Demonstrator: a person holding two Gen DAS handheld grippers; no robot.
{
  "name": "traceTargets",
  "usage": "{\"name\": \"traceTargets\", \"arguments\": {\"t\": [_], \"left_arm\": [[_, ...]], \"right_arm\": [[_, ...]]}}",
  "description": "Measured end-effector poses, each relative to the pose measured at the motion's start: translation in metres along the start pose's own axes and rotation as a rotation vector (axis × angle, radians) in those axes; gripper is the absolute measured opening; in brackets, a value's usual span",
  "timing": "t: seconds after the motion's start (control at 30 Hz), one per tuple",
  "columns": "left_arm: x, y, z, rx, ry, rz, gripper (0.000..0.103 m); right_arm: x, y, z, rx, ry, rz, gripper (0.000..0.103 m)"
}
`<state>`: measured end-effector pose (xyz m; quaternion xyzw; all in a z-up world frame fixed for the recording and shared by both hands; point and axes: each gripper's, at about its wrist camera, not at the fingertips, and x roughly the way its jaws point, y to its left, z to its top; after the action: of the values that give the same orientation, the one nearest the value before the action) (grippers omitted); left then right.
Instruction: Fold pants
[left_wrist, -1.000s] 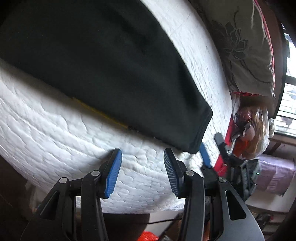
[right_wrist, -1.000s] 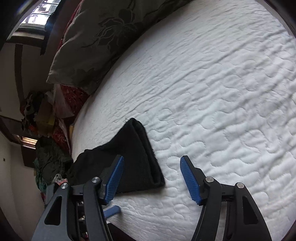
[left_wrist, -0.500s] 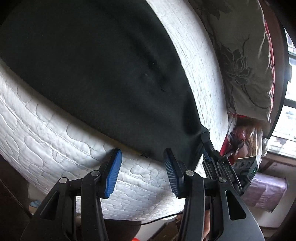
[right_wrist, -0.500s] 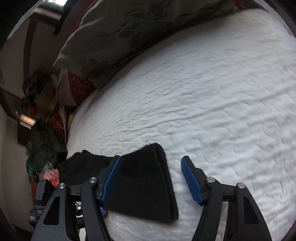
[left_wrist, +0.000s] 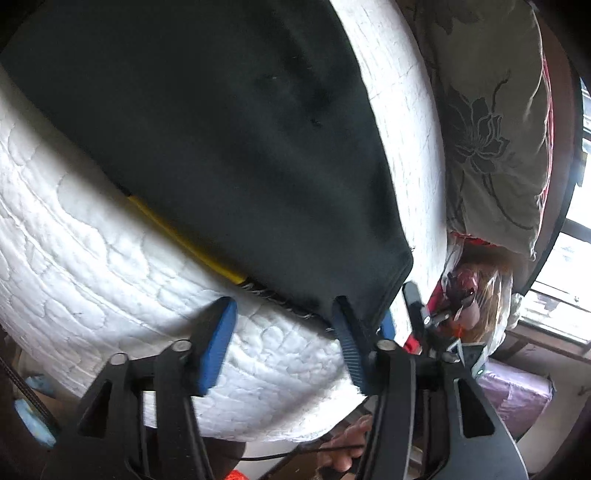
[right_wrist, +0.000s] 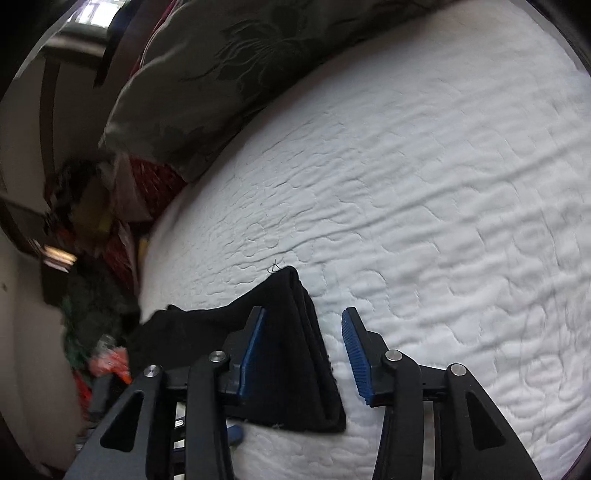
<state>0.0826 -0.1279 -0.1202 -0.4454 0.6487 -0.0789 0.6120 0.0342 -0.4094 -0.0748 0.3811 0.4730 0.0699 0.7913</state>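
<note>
White quilted mattress (right_wrist: 424, 184): black pants (left_wrist: 221, 147) now flat at its near edge, cuff end between the right gripper (right_wrist: 303, 354) jaws, both it and left gripper (left_wrist: 284, 339) opening, nothing pinched.

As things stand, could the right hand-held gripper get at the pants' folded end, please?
Probably yes. The right hand-held gripper already straddles the folded end of the pants; its jaws are opening with the cloth between them, nothing else intervenes, and the bed beyond lies bare.
</note>
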Motion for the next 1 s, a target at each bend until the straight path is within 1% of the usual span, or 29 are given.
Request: {"name": "traceTargets", "arguments": {"t": [0.13,0.27,0.33,0.37,0.4,0.47,0.6,0.7,0.83,0.93,1.0], "left_arm": [[0.009,-0.017,-0.002,0.02,-0.013,0.011,0.057],[0.017,-0.028,-0.004,0.054,-0.018,0.017,0.056],[0.02,-0.032,-0.003,0.075,-0.011,-0.003,0.04],[0.025,-0.036,-0.001,0.087,0.002,-0.01,0.027],[0.03,-0.038,0.001,0.09,0.014,-0.014,0.023],[0.035,-0.035,0.005,0.065,0.025,-0.036,0.019],[0.033,-0.031,0.003,0.056,0.034,-0.064,0.019],[0.035,-0.029,-0.004,0.056,0.031,-0.059,0.019],[0.035,-0.029,-0.003,0.049,0.035,-0.059,0.019],[0.036,-0.029,0.0,0.033,0.047,-0.061,0.019],[0.037,-0.03,0.002,0.028,0.05,-0.066,0.019]], "right_arm": [[-0.005,-0.016,-0.003,0.076,0.005,0.064,0.046],[0.002,-0.025,-0.005,0.147,0.029,0.141,0.048],[0.005,-0.029,-0.005,0.175,0.032,0.164,0.049],[0.005,-0.031,-0.004,0.198,0.032,0.183,0.05],[0.006,-0.035,-0.003,0.218,0.034,0.197,0.05],[0.005,-0.042,-0.002,0.262,0.042,0.23,0.05],[0.003,-0.051,-0.003,0.298,0.062,0.265,0.05],[0.003,-0.063,-0.004,0.326,0.064,0.292,0.05],[0.013,-0.059,0.0,0.347,0.072,0.318,0.05],[0.023,-0.053,0.007,0.326,0.108,0.317,0.05],[0.026,-0.049,0.01,0.31,0.149,0.317,0.048]]}}
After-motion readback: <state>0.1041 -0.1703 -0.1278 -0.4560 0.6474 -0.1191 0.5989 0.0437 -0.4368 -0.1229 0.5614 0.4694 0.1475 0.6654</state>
